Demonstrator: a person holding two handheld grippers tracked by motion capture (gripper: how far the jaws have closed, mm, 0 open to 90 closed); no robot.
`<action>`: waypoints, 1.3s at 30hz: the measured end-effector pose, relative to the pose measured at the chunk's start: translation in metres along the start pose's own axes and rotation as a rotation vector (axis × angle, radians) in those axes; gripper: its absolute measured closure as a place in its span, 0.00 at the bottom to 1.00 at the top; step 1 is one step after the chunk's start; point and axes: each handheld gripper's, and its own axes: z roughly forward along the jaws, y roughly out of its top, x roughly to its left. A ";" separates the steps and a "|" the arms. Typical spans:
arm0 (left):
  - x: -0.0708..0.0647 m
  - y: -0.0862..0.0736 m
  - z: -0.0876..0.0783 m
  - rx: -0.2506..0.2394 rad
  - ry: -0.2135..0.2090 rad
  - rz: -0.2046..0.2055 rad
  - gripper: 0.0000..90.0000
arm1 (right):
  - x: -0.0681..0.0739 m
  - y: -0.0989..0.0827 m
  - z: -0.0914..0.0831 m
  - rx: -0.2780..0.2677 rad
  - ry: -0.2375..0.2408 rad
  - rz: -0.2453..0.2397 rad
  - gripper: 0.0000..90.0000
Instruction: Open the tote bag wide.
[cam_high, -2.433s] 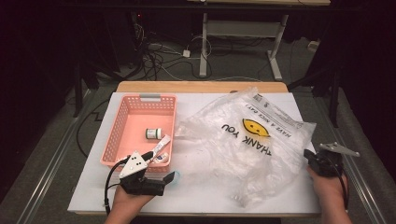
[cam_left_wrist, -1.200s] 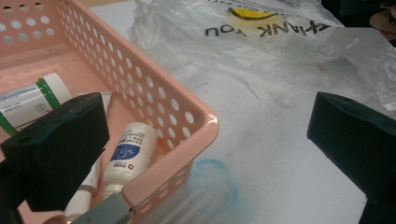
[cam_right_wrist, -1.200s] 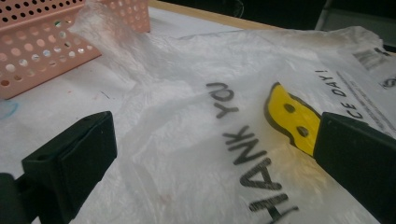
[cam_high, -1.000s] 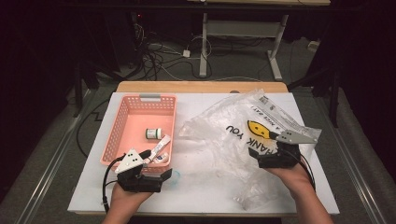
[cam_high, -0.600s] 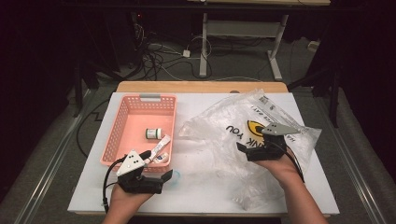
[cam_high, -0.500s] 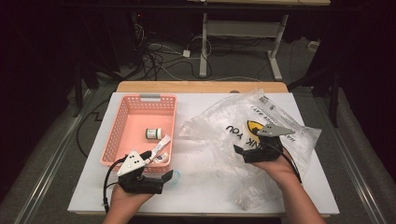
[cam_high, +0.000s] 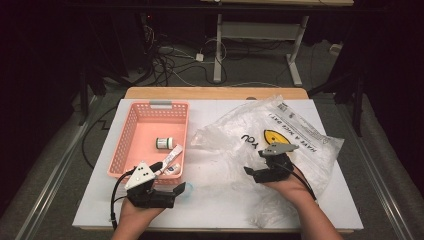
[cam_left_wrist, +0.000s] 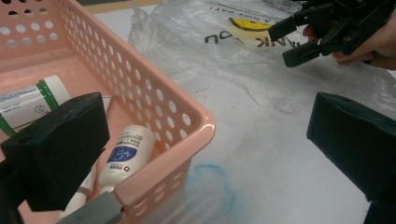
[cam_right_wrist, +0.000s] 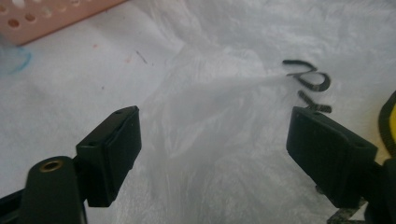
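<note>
We see the right gripper (cam_high: 256, 173), jaws spread but just closing over the crinkled clear plastic bag (cam_high: 280, 135) at 3 o'clock on the table; nothing pinched yet. Risk: the film slips out (thin, slack). Left gripper (cam_high: 172, 191) spread, empty, by the pink perforated basket (cam_high: 131, 145). Bag's mouth hard to make out.

One pink basket (cam_high: 131, 142) near the table's (cam_high: 210, 205) left edge, holding three items: one white jar with a green band (cam_high: 164, 143), one white bottle with a blue label (cam_left_wrist: 126, 154), one white tube (cam_high: 171, 156). One clear plastic bag (cam_high: 300, 135) across the right half. Two grippers: left gripper (cam_high: 172, 192), right gripper (cam_high: 256, 173).
</note>
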 end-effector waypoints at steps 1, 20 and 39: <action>0.000 0.000 0.000 0.000 0.002 0.002 0.00 | 0.001 -0.001 0.002 0.013 0.006 -0.006 0.24; 0.000 -0.001 0.001 0.005 0.000 0.001 0.00 | 0.010 -0.010 0.012 0.039 -0.014 -0.039 0.66; 0.003 -0.002 0.003 -0.003 -0.023 -0.016 0.00 | -0.001 -0.015 -0.001 -0.053 -0.010 0.010 1.00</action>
